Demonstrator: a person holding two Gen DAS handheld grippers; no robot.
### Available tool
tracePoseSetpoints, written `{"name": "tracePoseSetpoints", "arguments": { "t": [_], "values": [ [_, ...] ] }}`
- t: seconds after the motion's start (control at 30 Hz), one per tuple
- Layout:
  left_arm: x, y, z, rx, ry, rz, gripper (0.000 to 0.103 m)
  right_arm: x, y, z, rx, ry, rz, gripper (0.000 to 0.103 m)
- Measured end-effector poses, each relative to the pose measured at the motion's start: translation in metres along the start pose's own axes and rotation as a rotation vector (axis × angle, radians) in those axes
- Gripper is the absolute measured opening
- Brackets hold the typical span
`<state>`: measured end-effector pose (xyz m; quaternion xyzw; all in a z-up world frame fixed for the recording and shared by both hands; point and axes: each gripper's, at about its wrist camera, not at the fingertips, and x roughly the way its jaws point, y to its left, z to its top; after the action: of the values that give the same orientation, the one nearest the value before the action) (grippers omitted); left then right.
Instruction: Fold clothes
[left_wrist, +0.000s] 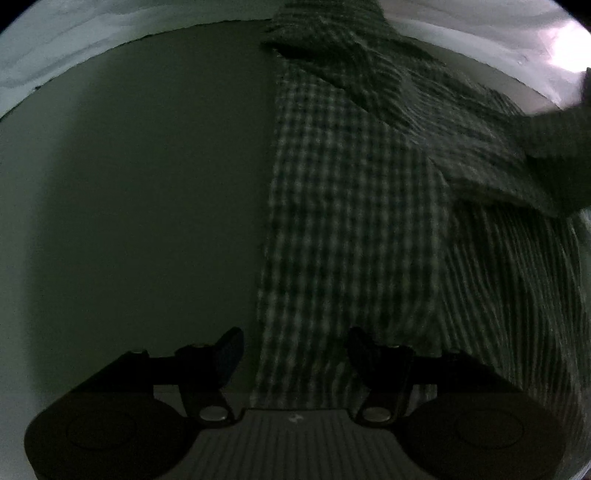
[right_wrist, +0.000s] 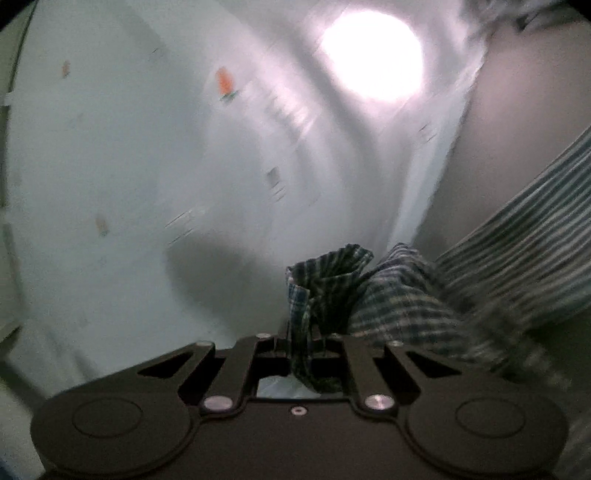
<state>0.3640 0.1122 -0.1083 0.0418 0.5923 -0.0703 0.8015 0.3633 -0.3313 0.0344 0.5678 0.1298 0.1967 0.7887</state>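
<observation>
Checked cloth, the garment (left_wrist: 343, 221), lay flat on the dark table (left_wrist: 147, 203) under your left gripper (left_wrist: 293, 354), with one part lifted off toward the right. Your right gripper (right_wrist: 300, 360) was clenched on a bunched corner of that fabric, held out level in front of the pale wall (right_wrist: 129, 166). Your left jaws stood released, straddling the cloth's near edge with nothing pinched. To fold well, I judged you needed to pin that edge and carry the raised corner straight over, keeping it taut.
</observation>
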Motion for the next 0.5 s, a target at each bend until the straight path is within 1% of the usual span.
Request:
{"name": "tracePoseSetpoints", "arguments": {
  "t": [0.07, 0.1, 0.17, 0.27, 0.43, 0.5],
  "values": [
    [0.002, -0.003, -0.006, 0.018, -0.001, -0.011, 0.074, 0.006, 0.006, -0.01, 0.003, 0.056, 0.041, 0.008],
    [0.005, -0.004, -0.01, 0.023, -0.003, -0.013, 0.075, 0.009, 0.007, -0.016, 0.007, 0.084, 0.043, 0.008],
    [0.009, -0.007, -0.018, 0.034, -0.022, -0.01, 0.08, 0.014, 0.008, -0.029, 0.017, 0.14, 0.041, 0.008],
    [0.007, -0.008, -0.024, 0.043, -0.051, -0.003, 0.081, 0.023, 0.008, -0.048, 0.032, 0.223, 0.038, 0.008],
    [-0.003, 0.009, -0.038, -0.064, -0.03, -0.043, 0.081, 0.022, -0.009, -0.078, 0.141, 0.317, -0.027, 0.008],
    [-0.013, 0.011, -0.055, -0.082, -0.028, -0.041, 0.081, 0.015, -0.013, -0.09, 0.191, 0.337, -0.039, 0.008]
  ]
}}
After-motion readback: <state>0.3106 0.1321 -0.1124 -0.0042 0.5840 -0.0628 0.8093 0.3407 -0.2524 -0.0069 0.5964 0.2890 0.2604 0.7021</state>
